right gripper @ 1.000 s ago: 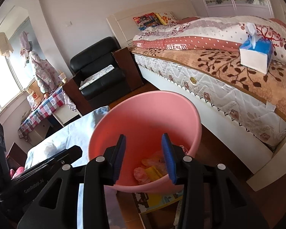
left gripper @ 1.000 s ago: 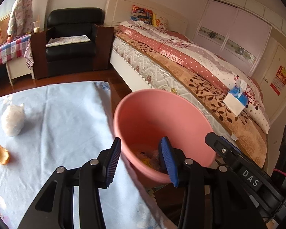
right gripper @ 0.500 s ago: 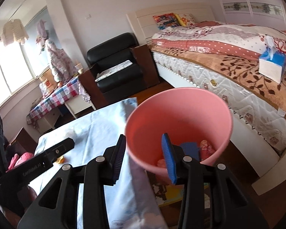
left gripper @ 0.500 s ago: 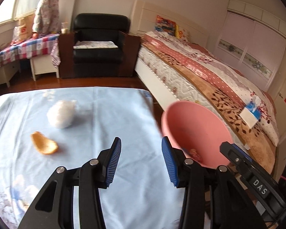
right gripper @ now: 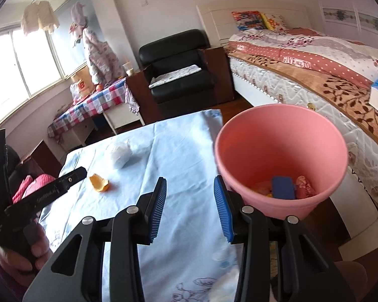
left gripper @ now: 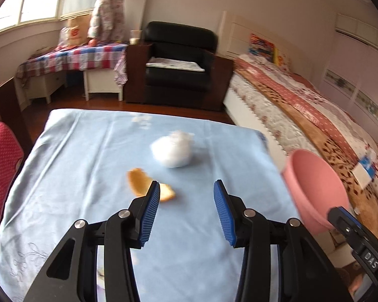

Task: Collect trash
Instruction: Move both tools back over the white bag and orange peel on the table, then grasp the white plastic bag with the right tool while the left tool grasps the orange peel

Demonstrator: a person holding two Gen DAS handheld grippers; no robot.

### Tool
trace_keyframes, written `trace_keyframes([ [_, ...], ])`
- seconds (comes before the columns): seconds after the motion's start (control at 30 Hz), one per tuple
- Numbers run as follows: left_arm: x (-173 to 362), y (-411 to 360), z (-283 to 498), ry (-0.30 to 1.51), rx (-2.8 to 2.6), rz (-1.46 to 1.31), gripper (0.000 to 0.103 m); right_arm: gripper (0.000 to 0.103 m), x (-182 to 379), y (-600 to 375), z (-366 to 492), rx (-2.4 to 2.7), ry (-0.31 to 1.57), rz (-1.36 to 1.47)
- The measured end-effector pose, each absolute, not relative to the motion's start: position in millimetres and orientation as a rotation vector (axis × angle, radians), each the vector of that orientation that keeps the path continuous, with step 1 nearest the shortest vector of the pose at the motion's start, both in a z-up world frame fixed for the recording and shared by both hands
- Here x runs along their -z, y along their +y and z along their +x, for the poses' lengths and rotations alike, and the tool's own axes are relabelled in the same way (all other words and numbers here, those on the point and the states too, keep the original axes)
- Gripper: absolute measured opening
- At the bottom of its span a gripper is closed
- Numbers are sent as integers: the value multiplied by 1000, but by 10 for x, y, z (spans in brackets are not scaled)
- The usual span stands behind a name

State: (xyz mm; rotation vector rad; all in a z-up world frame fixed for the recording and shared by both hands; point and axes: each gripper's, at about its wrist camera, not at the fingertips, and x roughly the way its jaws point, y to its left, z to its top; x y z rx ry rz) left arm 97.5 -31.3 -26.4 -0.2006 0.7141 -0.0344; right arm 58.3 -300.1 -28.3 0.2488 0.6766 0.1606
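Both tongs are hanging open and empty: the left tongs (left gripper: 186, 193) over the blue tabletop (left gripper: 75, 176), with orange peel (left gripper: 141, 185) partly behind their left finger and a white wad (left gripper: 172, 152) lying just beyond. The right tongs (right gripper: 190, 192) are pointing between the tabletop edge and the pink bin (right gripper: 279, 156), which is sitting right of them holding trash, with the bed (right gripper: 315, 75) beyond.

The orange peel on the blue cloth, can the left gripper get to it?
Probably yes. The orange peel lies in the open on the blue cloth, just ahead of the open, empty left gripper. Nothing blocks the way; the white wad sits farther back.
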Motion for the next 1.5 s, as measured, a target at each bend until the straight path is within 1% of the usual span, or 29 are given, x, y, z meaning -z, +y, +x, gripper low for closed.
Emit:
trace_keyframes([
  [0.13,362,61,1055,729,0,-240,49,40,293,-2853,642,-182,701,241],
  [0.3,530,383,1203,776,-2,-265,49,40,310,-2698,810,-209,728,230],
  [0.7,850,341,1611,839,24,-264,47,40,290,-2172,1198,-288,758,179],
  [0.73,883,353,1630,847,26,-263,45,40,293,-2127,1232,-295,762,176],
  [0.83,965,372,1681,862,28,-272,28,40,311,-2025,1330,-316,776,183],
  [0.9,1002,378,1694,866,31,-279,10,40,327,-1948,1392,-330,786,188],
  [1.07,1002,425,1692,858,47,-309,4,40,353,-1754,1552,-367,798,182],
  [1.5,822,739,1385,814,-19,-342,3,40,528,-1322,1989,-382,854,230],
])
